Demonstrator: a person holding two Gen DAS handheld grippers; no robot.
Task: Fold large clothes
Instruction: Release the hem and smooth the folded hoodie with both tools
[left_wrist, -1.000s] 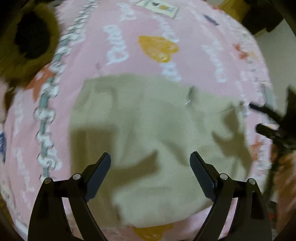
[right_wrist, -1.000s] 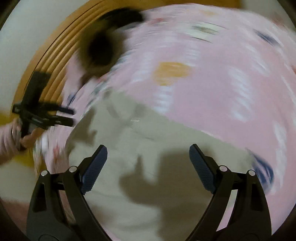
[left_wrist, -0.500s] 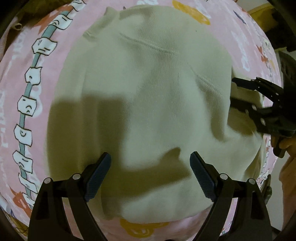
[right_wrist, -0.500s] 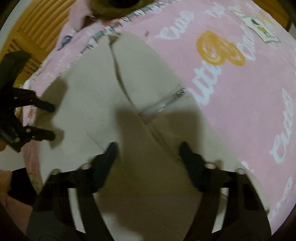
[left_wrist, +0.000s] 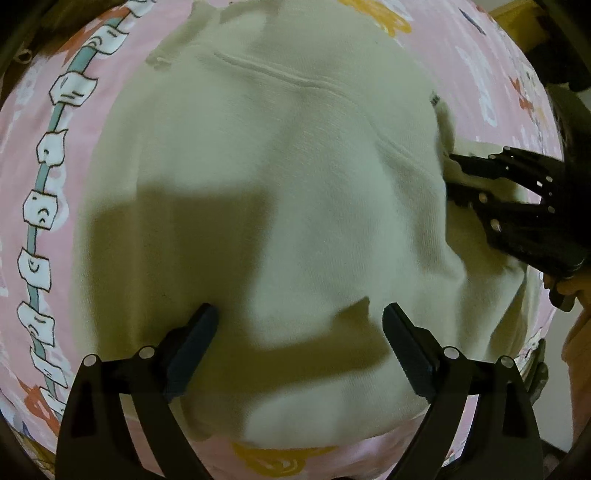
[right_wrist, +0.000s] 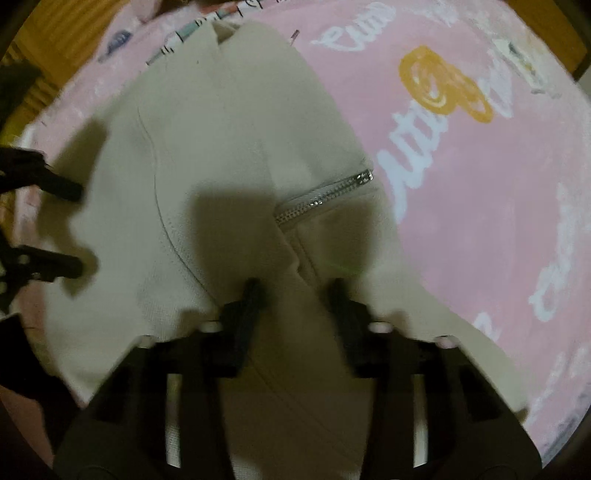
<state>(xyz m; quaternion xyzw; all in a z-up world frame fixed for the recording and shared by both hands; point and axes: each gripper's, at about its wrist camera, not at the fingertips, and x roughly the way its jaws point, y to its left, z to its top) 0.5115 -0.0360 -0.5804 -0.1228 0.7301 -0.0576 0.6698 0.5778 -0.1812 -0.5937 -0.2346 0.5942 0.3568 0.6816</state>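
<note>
A cream zip-up garment (left_wrist: 277, 206) lies folded on a pink printed blanket (left_wrist: 48, 122). My left gripper (left_wrist: 301, 332) is open and empty, low over the garment's near part. My right gripper (right_wrist: 295, 295) has its jaws narrowed around a raised fold of the cream garment (right_wrist: 207, 140) just below its silver zipper (right_wrist: 325, 195). In the left wrist view the right gripper (left_wrist: 458, 181) reaches into the garment's right edge. The left gripper's fingertips (right_wrist: 70, 192) show at the left edge of the right wrist view.
The pink blanket (right_wrist: 480, 192) with white lettering and an orange swirl print spreads right of the garment. A wooden slatted headboard (right_wrist: 40, 40) stands at the far left. The bed edge drops off at the right in the left wrist view.
Both grippers came down close to the garment. The right gripper's jaws narrowed from wide open and now pinch a fold near the zipper. The left gripper stays open.
</note>
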